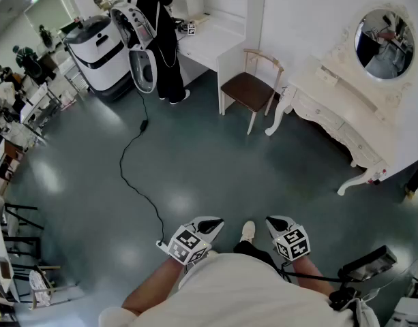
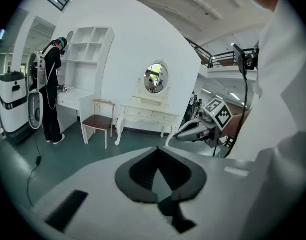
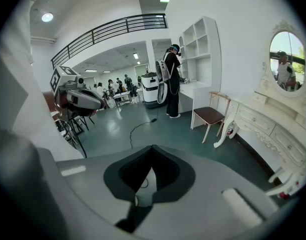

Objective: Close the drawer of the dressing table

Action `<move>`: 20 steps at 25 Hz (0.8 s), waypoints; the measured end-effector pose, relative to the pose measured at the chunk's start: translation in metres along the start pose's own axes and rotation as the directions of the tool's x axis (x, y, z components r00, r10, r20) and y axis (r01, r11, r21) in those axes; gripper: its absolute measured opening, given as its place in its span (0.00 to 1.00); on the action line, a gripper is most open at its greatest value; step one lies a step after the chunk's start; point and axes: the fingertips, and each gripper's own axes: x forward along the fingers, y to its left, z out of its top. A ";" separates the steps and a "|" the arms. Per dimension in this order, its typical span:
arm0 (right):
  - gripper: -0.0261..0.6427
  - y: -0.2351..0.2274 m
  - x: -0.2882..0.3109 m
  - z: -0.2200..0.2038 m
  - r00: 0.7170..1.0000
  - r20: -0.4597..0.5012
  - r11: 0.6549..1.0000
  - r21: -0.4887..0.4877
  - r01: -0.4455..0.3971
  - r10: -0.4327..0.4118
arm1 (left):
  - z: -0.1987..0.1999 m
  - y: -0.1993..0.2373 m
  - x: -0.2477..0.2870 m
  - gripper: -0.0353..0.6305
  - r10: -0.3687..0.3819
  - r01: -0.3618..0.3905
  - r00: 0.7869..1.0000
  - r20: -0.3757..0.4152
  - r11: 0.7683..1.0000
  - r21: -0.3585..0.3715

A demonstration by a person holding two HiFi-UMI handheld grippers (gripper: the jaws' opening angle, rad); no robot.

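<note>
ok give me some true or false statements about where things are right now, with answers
1. The right claw touches the dressing table. False: bare floor lies between them.
2. A chair with a brown seat stands beside the dressing table. True.
3. The mirror above the table is square. False: it is oval.
4. A black cable lies on the floor. True.
5. The left claw is shut and empty. True.

Head view: dressing table point(image 1: 345, 94) far right, drawer fronts point(image 1: 326, 109) too small to tell open from shut. Right gripper view cuts off its right end. Far person point(image 1: 157, 39): head lost past the top edge.
</note>
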 end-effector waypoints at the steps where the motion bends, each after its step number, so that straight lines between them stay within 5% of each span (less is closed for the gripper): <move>1: 0.04 0.000 0.002 0.005 1.000 0.006 1.000 -0.006 0.000 0.000 | 0.001 0.003 -0.001 0.06 0.003 -0.003 1.000 -0.001 1.000 0.002; 6: 0.04 -0.020 0.008 0.028 0.999 0.036 1.000 -0.008 0.009 -0.009 | 0.022 0.016 0.010 0.06 -0.002 0.002 1.000 -0.011 1.000 0.030; 11: 0.04 -0.119 0.011 0.041 0.999 0.047 0.999 0.039 -0.014 0.012 | 0.083 0.032 0.093 0.06 -0.005 0.007 0.999 -0.043 0.999 0.043; 20: 0.04 -0.227 0.007 0.050 0.998 0.059 0.997 0.082 -0.009 0.004 | 0.154 0.050 0.185 0.06 -0.006 0.007 0.998 -0.055 1.000 0.017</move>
